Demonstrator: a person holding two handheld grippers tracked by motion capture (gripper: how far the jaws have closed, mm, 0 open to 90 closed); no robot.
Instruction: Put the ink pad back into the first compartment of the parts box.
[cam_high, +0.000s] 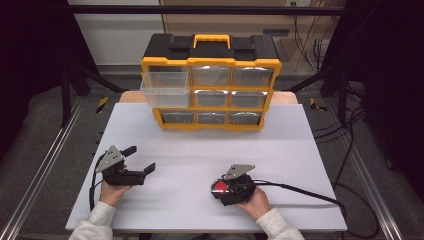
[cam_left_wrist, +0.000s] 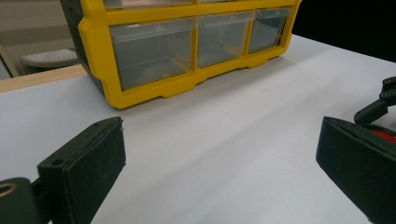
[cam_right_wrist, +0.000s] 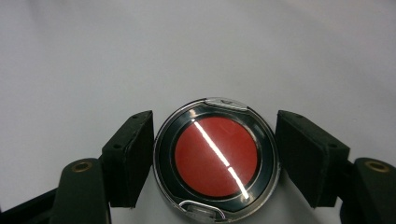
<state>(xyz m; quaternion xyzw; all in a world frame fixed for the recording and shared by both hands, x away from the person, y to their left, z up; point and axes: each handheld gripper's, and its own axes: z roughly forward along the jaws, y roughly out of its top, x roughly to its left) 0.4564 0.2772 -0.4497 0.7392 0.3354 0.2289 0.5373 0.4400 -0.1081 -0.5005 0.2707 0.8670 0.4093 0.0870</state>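
The right hand-held gripper (cam_right_wrist: 215, 163) pinches a round clear-lidded case with a red disc (cam_right_wrist: 215, 163) on the white desk (cam_high: 200, 150), well in front of the yellow-and-black drawer organizer (cam_high: 210, 90). The left hand-held gripper (cam_high: 140, 161), also in front of the organizer, is spread.

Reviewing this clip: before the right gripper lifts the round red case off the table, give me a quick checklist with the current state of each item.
1. Right gripper closed on the round red case: ok, a pad sits against each side.
2. Case centred between the jaws: ok in the right gripper view.
3. Case lid closed: cannot tell.
4. Left gripper out of the way: ok, open with nothing between its jaws, apart on the table.
5. A drawer ready to receive it: ok, the top left one of the yellow drawer cabinet is pulled out.
6. Path to the cabinet free: ok, bare table between.
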